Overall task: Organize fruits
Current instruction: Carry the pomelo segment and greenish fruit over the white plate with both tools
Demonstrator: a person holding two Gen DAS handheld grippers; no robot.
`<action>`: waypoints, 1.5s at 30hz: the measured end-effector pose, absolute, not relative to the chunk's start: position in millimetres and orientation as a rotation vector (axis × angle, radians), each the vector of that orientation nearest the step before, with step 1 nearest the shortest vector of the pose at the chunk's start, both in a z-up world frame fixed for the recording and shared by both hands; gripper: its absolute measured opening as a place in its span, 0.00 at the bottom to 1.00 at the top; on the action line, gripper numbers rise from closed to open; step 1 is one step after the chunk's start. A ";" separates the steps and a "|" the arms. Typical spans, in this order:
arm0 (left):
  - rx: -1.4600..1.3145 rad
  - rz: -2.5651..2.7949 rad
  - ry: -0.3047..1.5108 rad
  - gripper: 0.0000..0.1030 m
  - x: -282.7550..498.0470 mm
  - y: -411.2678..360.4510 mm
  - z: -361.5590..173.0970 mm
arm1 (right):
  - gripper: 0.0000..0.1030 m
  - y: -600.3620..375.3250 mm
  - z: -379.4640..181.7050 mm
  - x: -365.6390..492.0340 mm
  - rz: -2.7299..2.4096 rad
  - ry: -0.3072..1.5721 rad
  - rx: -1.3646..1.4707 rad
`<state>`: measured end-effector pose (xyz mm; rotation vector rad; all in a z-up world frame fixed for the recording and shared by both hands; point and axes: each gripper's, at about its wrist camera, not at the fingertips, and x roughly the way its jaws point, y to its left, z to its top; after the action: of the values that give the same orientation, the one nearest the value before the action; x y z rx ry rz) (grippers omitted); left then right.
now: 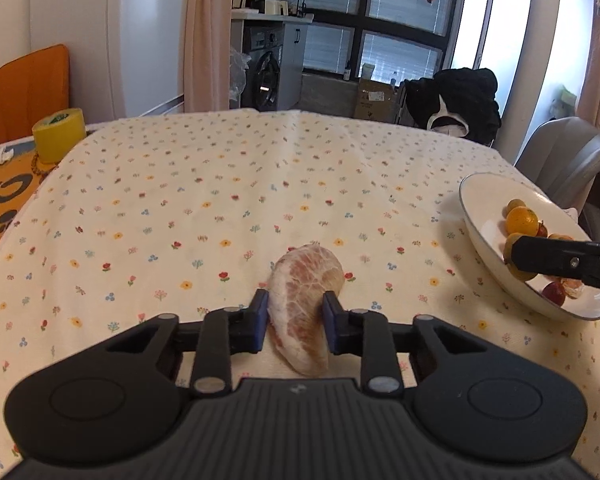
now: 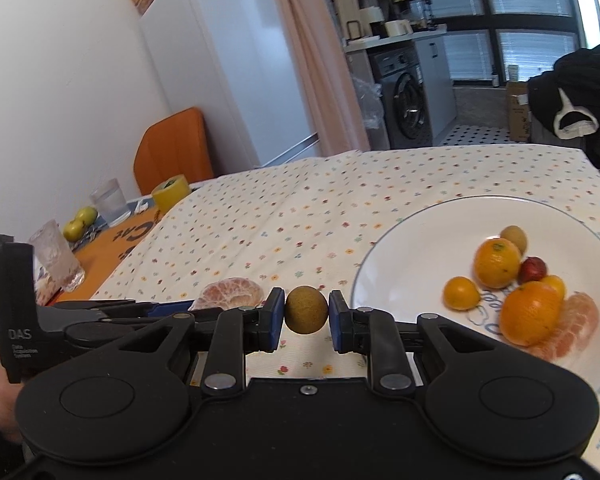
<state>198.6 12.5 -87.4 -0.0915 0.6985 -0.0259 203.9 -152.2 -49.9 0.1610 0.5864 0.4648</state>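
My left gripper [image 1: 296, 316] is shut on a peeled pinkish citrus segment [image 1: 304, 280], its blue pads pressed on both sides, low over the flowered tablecloth [image 1: 220, 184]. My right gripper [image 2: 306, 300] is shut on a small round brown fruit [image 2: 306, 314], just left of the white plate [image 2: 400, 240]. In the plate lie two oranges [image 2: 496, 262], a small orange fruit [image 2: 462, 292], a red fruit [image 2: 532, 270], a brown fruit [image 2: 514, 238] and a peeled segment [image 2: 572, 320]. The right wrist view shows the left gripper [image 2: 172, 308] and its segment [image 2: 232, 290] at the left.
At the table's left stand a yellow tape roll [image 1: 58, 134], two glasses [image 2: 58, 256], green apples [image 2: 80, 222] and an orange mat [image 1: 4, 192]. An orange chair [image 2: 172, 148] stands behind them, a grey chair [image 1: 560, 156] beyond the plate. The cloth's far half is open.
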 end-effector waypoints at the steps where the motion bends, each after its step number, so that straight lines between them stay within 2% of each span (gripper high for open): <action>1: -0.096 -0.033 0.692 0.19 197.3 13.0 -84.3 | 0.21 -154.2 -49.6 201.9 0.458 0.582 0.167; 13: -0.151 -0.082 0.670 0.14 185.6 9.9 -76.8 | 0.21 -167.2 -50.7 188.1 0.411 0.563 0.183; 37: -0.171 -0.168 0.534 0.13 192.2 -36.0 -11.3 | 0.22 -232.2 -37.6 198.5 0.332 0.523 0.259; 41: -0.162 -0.195 0.530 0.13 198.7 -51.9 -9.1 | 0.27 -237.7 -39.2 197.8 0.342 0.525 0.248; 45: -0.151 -0.222 0.535 0.13 205.5 -67.7 -11.0 | 0.27 -247.8 -44.3 196.0 0.332 0.533 0.259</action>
<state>205.5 -67.7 -11.0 -0.1507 0.5354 -0.2217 196.0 -247.8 -44.3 0.2593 0.5327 0.3321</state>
